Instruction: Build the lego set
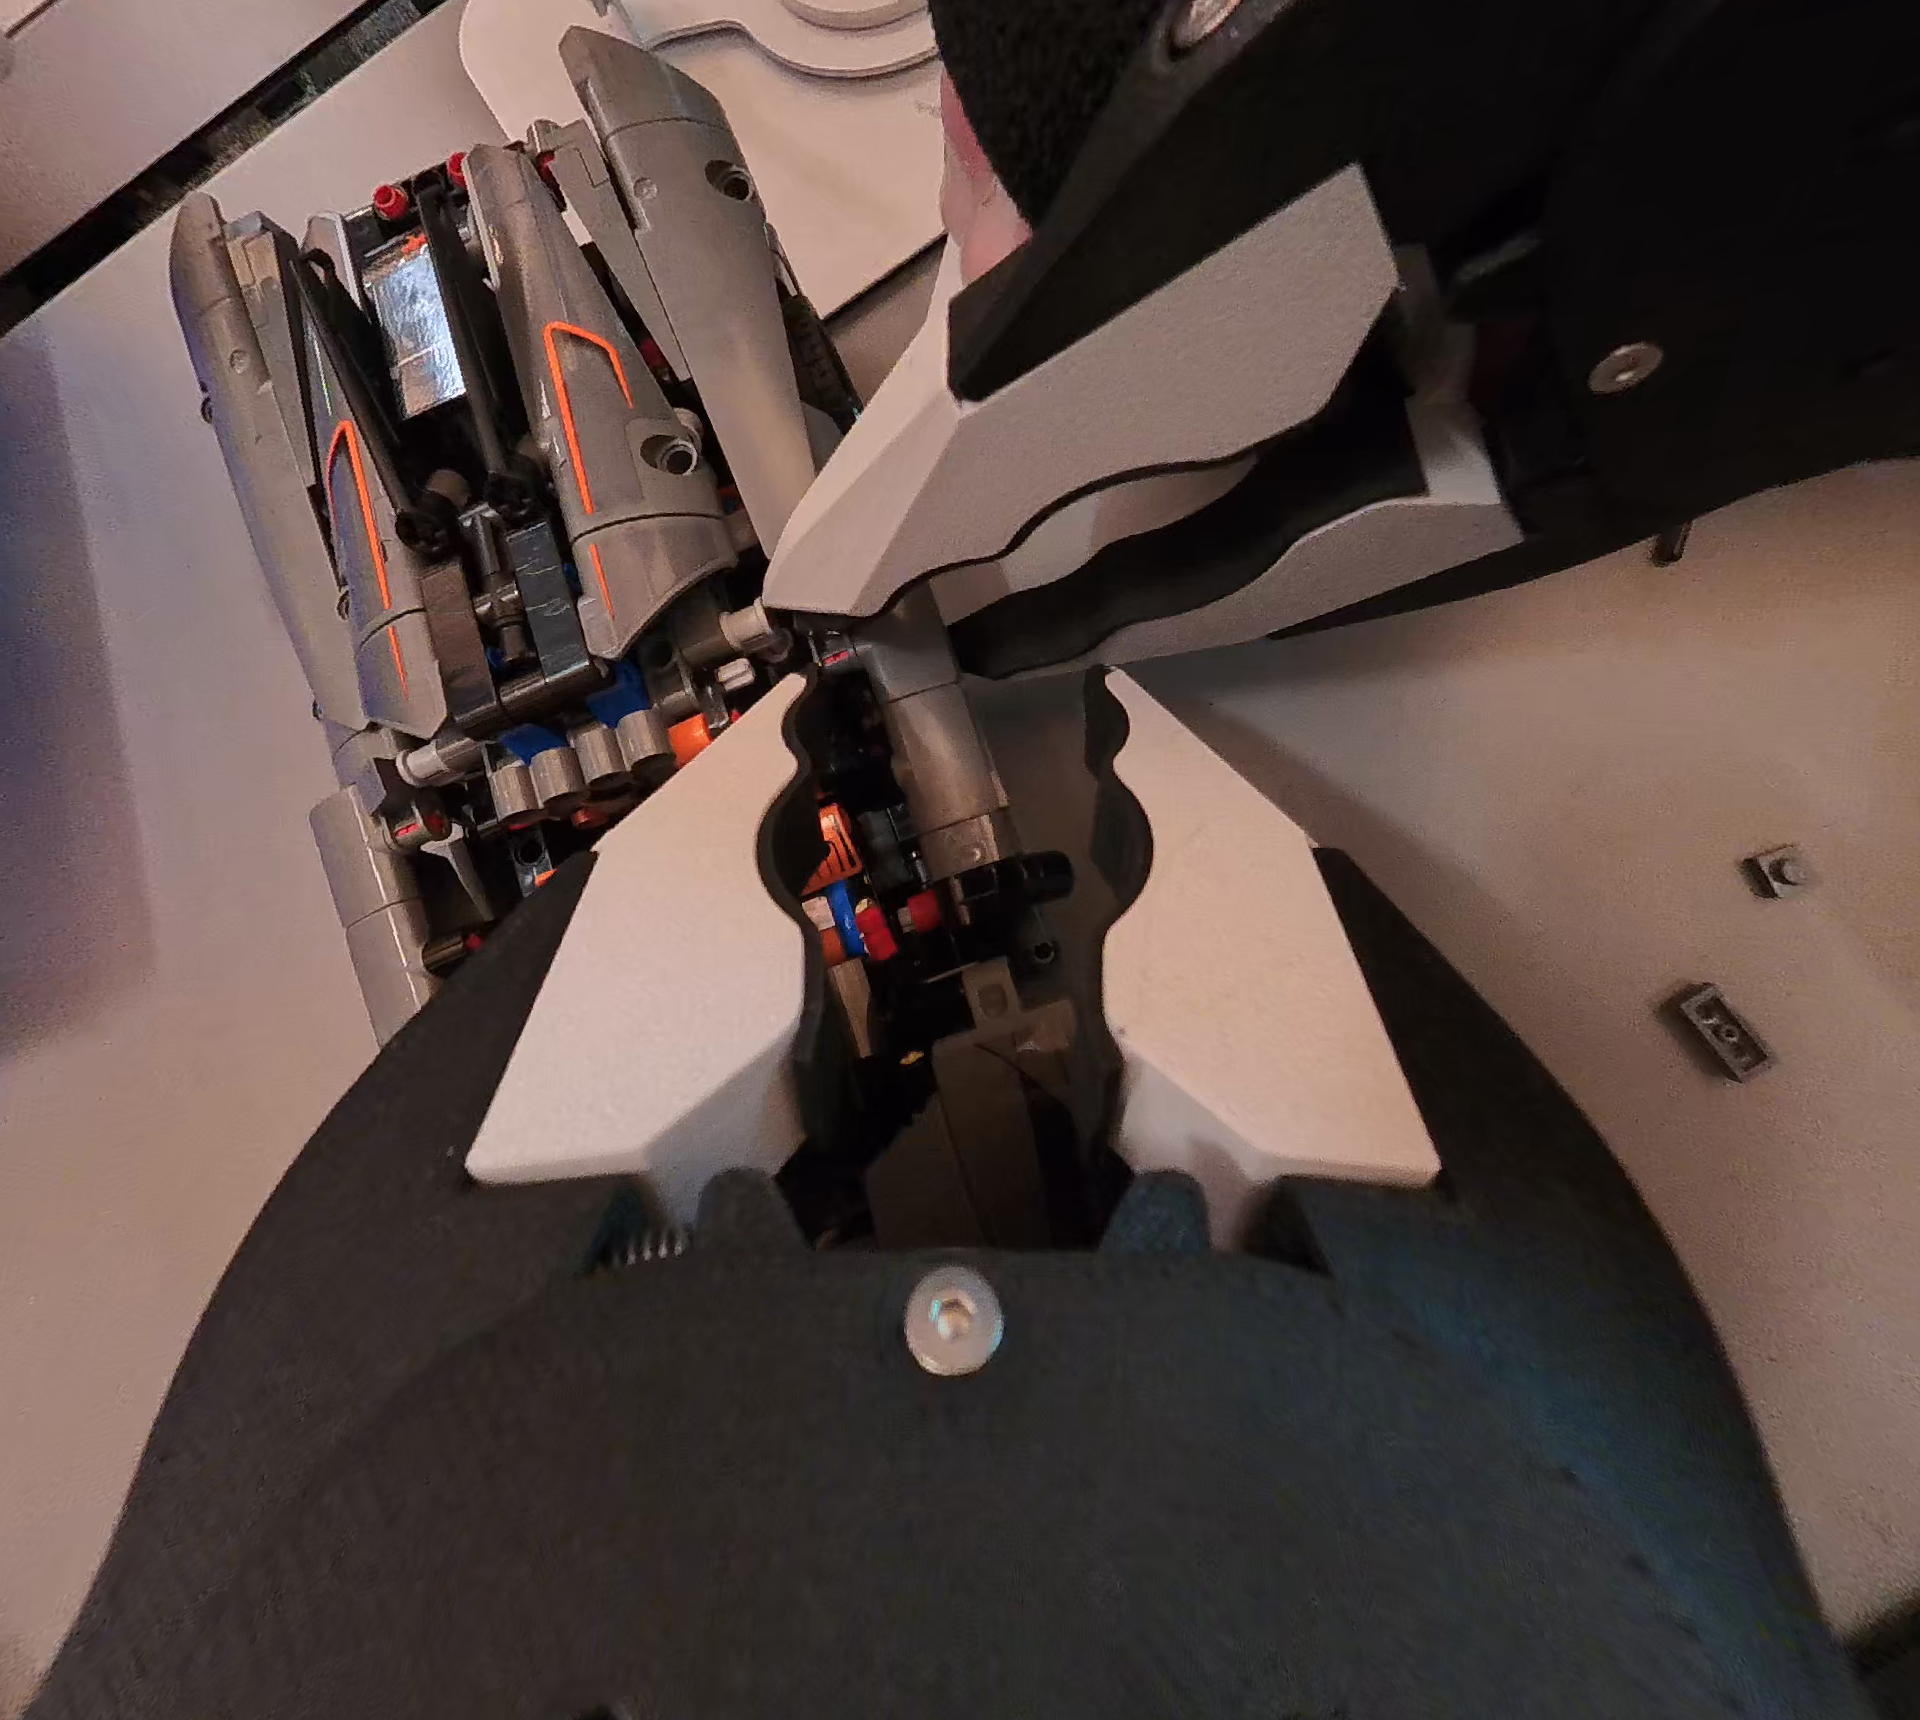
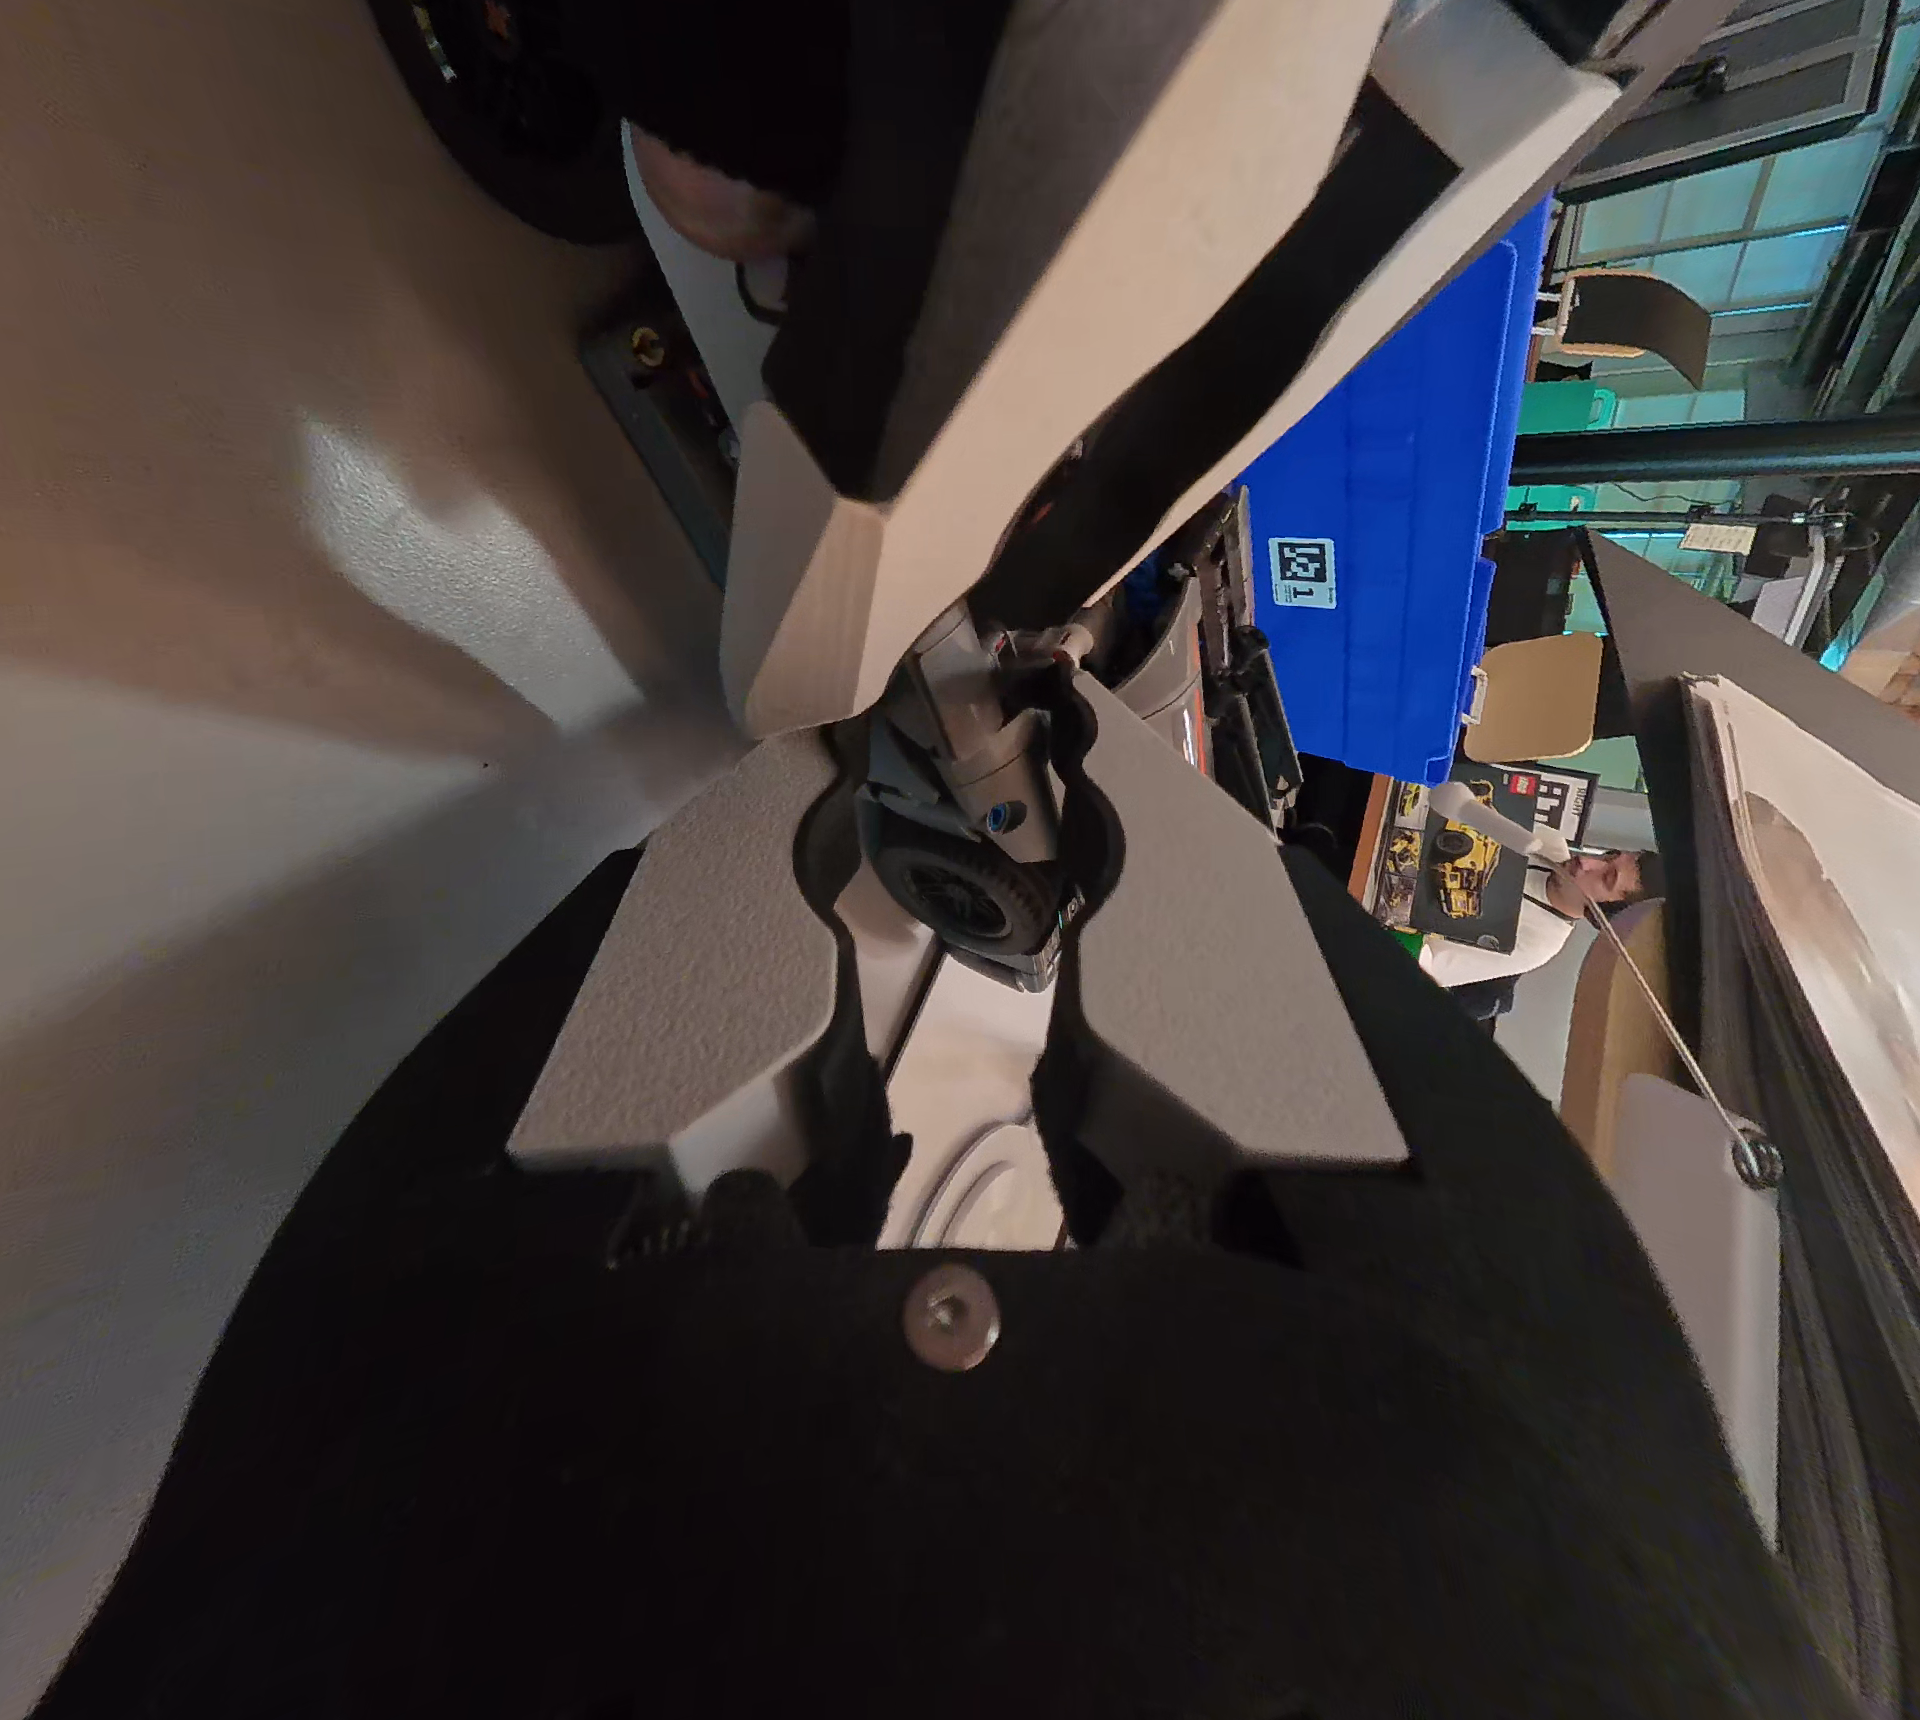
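White tabletop [image 1: 1558,787] carries the grey lego model [image 1: 499,465], its long axis running away from the left camera, orange-striped panels pointing outward. Two loose grey pieces [image 1: 1720,1031] lie near the right edge. The left gripper [image 1: 951,694] clamps the model's near end; the right gripper [image 1: 862,621], angled in from upper right, pinches a grey panel. A blue bin [image 2: 1392,527] behind bears a square-code sticker.

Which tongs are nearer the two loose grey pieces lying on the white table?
Right. The right tongs reach in from that side, above the loose grey pieces. The left tongs grip the car model, farther over.
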